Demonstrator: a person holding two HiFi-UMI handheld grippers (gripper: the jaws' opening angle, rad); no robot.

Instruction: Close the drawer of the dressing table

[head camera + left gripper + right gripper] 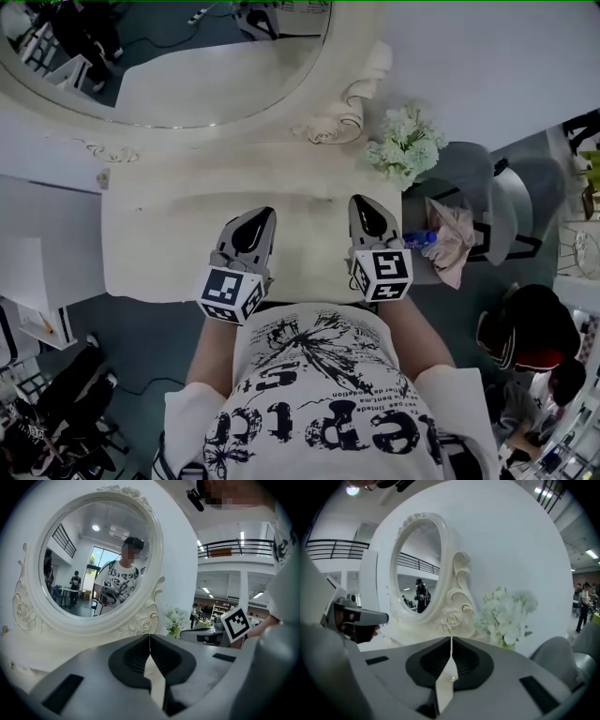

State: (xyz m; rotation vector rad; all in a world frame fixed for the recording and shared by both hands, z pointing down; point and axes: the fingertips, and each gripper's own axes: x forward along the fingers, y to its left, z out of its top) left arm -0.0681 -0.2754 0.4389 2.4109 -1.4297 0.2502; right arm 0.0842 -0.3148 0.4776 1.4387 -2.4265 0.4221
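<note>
The cream dressing table lies below me, its oval mirror at the back. No drawer front shows in any view; the table's front edge runs straight, and the part under my grippers and my shirt is hidden. My left gripper is over the tabletop near the front, jaws shut and empty; its tips meet in the left gripper view. My right gripper is beside it on the right, also shut with nothing between the tips. Both point toward the mirror and touch nothing.
White flowers stand at the table's right back corner. A grey chair with a pinkish cloth and a blue bottle sits just right of the table. White furniture is on the left.
</note>
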